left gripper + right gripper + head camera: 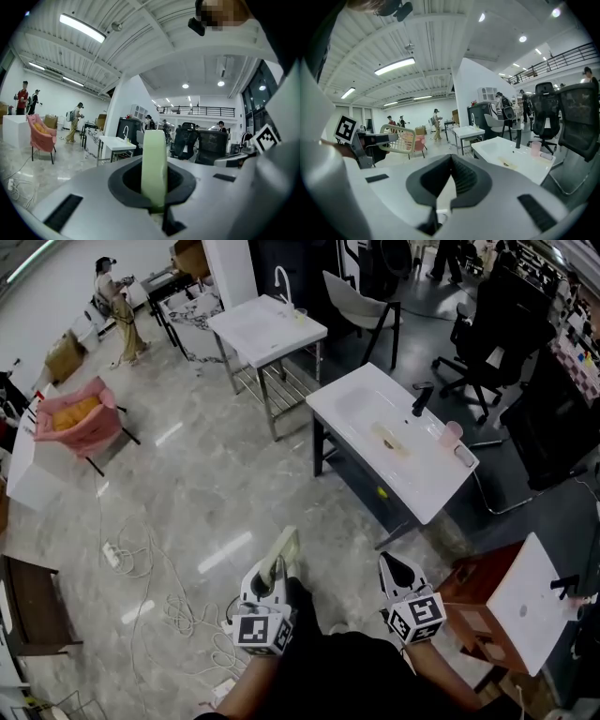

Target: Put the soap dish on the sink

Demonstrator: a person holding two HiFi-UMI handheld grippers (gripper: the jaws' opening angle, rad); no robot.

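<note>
A pale green soap dish [284,555] is clamped in my left gripper [278,568], low in the head view above the floor. The left gripper view shows the soap dish [154,159] edge-on and upright between the jaws of the left gripper [154,190]. My right gripper [394,568] is beside it, shut, with nothing between its jaws; the same shows for my right gripper [451,161] in its own view. The white sink [427,474] with a black faucet [421,399] stands ahead to the right, well apart from both grippers. The right gripper view shows the sink [506,157] and the soap dish [389,138].
A pink cup [452,433] stands on the sink's right end. A second white sink table [265,326] is farther back. Black office chairs [487,334] are behind, a pink armchair [80,423] is at left, cables [141,568] lie on the floor, and a brown box [483,610] is at right.
</note>
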